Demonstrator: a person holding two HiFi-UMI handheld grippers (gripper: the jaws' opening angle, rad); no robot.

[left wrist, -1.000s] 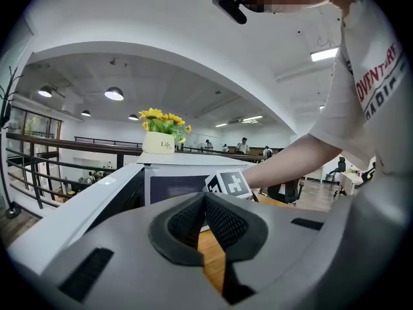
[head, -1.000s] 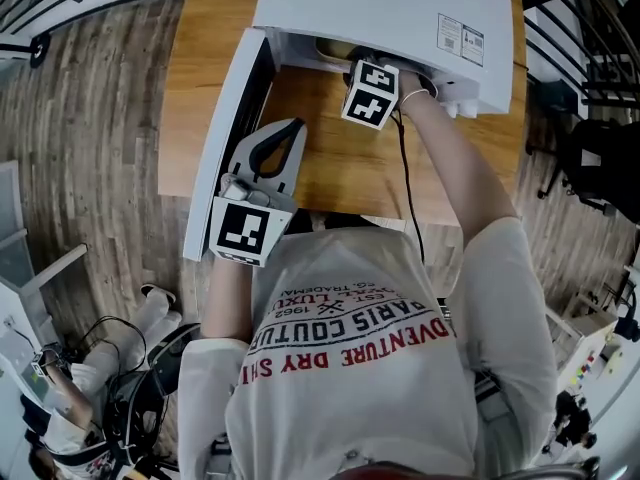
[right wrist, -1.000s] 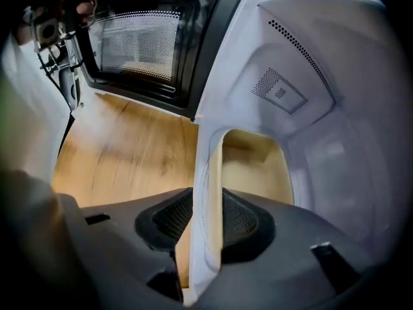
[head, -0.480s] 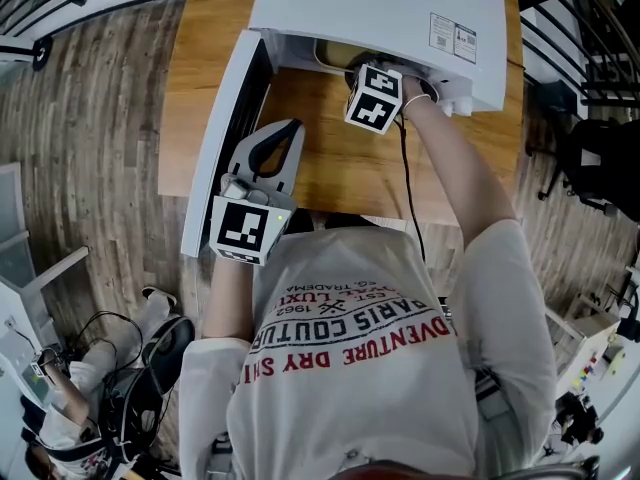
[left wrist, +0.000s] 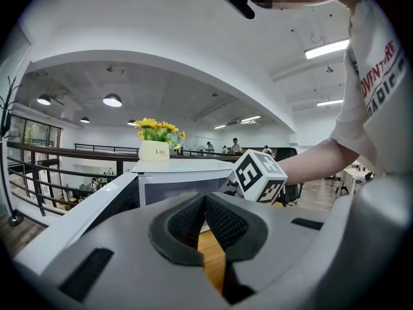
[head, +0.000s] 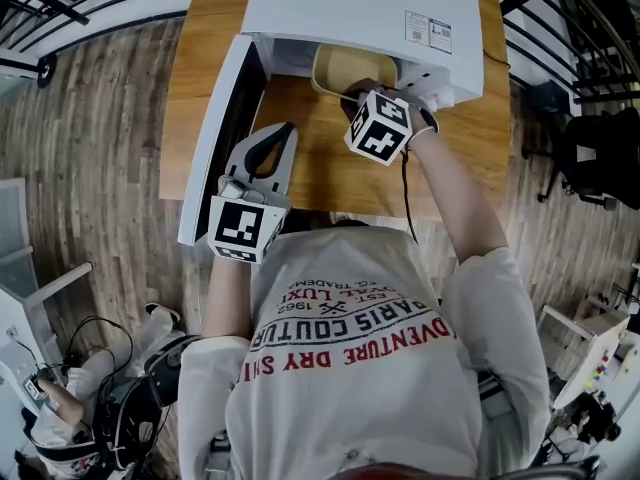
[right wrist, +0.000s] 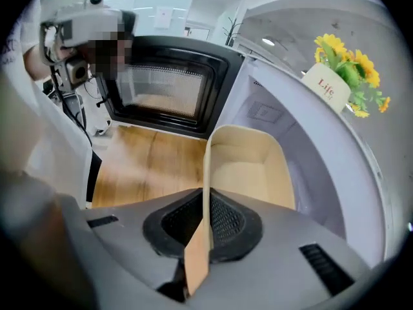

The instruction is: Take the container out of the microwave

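Right tongs (right wrist: 205,226) closing, near wall of container (head: 352,68) pinched between pads. Container, earlier deep in microwave (head: 350,8), now partly out of doorway: extraction likely under way. Left tongs (left wrist: 205,202) closed, empty, beside door (head: 212,143).

Table (head: 330,173): rectangular top of warm brown wood, seen from above in the head view; in the right gripper view the same wood (right wrist: 145,163) shows in front of the oven.
Directly on it: one white microwave (head: 350,8), set on the far part of the top, with a strip of bare wood left of it.
Microwave door (head: 215,138): open, swung out to the left, on edge above the tabletop, its free end reaching past the table's near edge.
Bare wood: the stretch in front of the open oven, between the door and the table's right edge.
Floor (head: 90,148): grey-brown wooden planks around the table.
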